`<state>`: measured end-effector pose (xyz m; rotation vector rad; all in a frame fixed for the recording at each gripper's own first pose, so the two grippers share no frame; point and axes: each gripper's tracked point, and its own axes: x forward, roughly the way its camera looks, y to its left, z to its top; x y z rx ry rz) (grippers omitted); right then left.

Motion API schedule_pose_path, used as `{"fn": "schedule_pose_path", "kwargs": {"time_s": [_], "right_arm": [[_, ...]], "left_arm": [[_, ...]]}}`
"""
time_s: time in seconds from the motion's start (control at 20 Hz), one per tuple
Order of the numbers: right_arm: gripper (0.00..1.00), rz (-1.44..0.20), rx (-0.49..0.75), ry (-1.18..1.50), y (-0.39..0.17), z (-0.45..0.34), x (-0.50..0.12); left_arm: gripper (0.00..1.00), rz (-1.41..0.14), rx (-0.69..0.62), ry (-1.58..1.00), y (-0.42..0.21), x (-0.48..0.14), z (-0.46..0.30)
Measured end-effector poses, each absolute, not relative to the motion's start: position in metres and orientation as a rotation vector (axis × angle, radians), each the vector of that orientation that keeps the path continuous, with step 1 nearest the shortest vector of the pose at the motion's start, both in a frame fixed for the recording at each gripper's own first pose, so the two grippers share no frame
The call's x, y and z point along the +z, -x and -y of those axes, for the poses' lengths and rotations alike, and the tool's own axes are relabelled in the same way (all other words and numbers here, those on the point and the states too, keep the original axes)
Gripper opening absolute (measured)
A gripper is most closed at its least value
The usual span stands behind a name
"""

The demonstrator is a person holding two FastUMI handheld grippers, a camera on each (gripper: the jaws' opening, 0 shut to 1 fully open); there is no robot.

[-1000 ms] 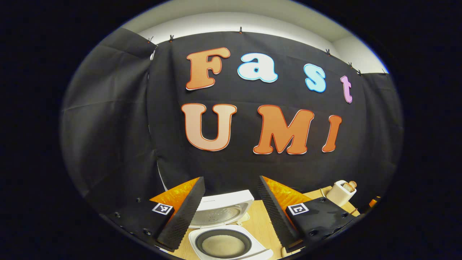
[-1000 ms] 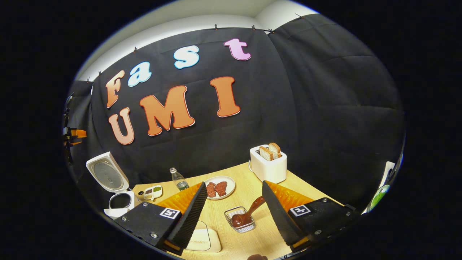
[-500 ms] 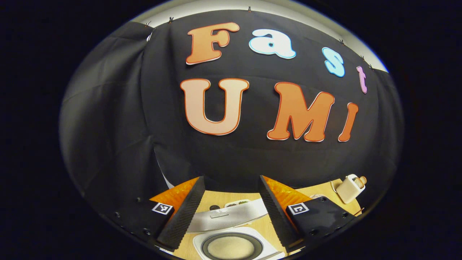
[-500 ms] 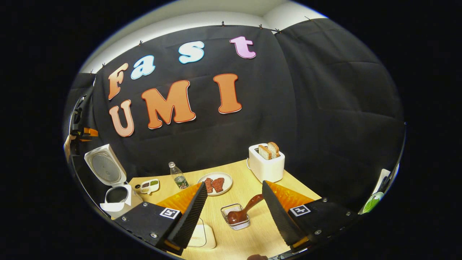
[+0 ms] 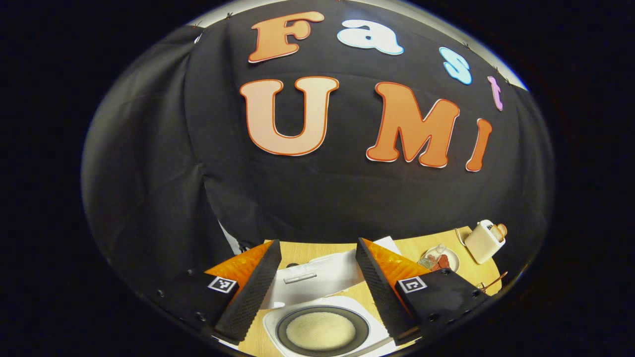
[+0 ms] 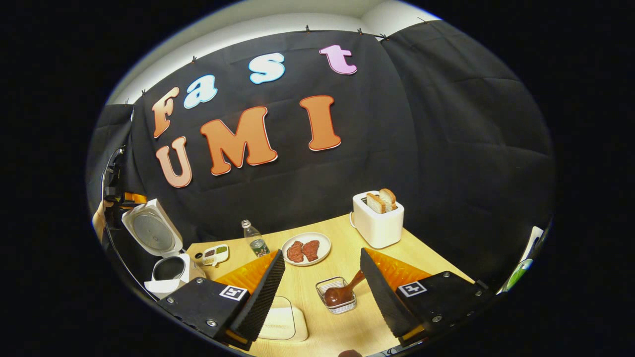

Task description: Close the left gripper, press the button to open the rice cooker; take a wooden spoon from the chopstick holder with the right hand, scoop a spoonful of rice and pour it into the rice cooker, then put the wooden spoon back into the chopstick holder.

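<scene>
The white rice cooker [image 5: 278,325] stands open under my left gripper [image 5: 317,245], whose jaws are open and empty. Its dark pot holds pale rice [image 5: 321,330], and the raised lid [image 5: 317,277] shows between the fingers. In the right gripper view the cooker [image 6: 168,272] sits at the far left with its lid [image 6: 151,233] up. A dark wooden spoon [image 6: 342,292] rests bowl-down in a small wire holder [image 6: 337,300], handle leaning right. My right gripper [image 6: 322,252] hangs open above and in front of the holder, apart from the spoon.
On the wooden table [image 6: 426,258] are a white toaster [image 6: 378,218] with bread, a plate of meat [image 6: 306,249], a small bottle [image 6: 255,240], a condiment dish [image 6: 214,254] and a cream rounded box [image 6: 280,322]. A hand holding the other gripper [image 6: 116,198] shows above the cooker.
The left gripper's view has tipped down and moved over the cooker, so pot and lid show more from above. The right gripper has shifted slightly; spoon and holder sit a little farther right.
</scene>
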<state>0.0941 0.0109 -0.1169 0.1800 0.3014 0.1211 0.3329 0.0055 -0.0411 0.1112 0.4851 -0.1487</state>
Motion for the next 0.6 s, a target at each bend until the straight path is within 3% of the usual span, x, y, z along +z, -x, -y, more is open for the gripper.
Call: {"fn": "schedule_pose_path", "kwargs": {"time_s": [0.3,0.6], "right_arm": [[0.95,-0.282,0.182,-0.141,-0.088,-0.027,-0.11],[0.95,-0.284,0.255,-0.151,-0.087,-0.051,-0.114]], "left_arm": [[1.0,-0.531,-0.192,-0.121,-0.278,-0.059,0.011],[1.0,-0.627,-0.247,-0.076,-0.198,-0.119,0.023]]}}
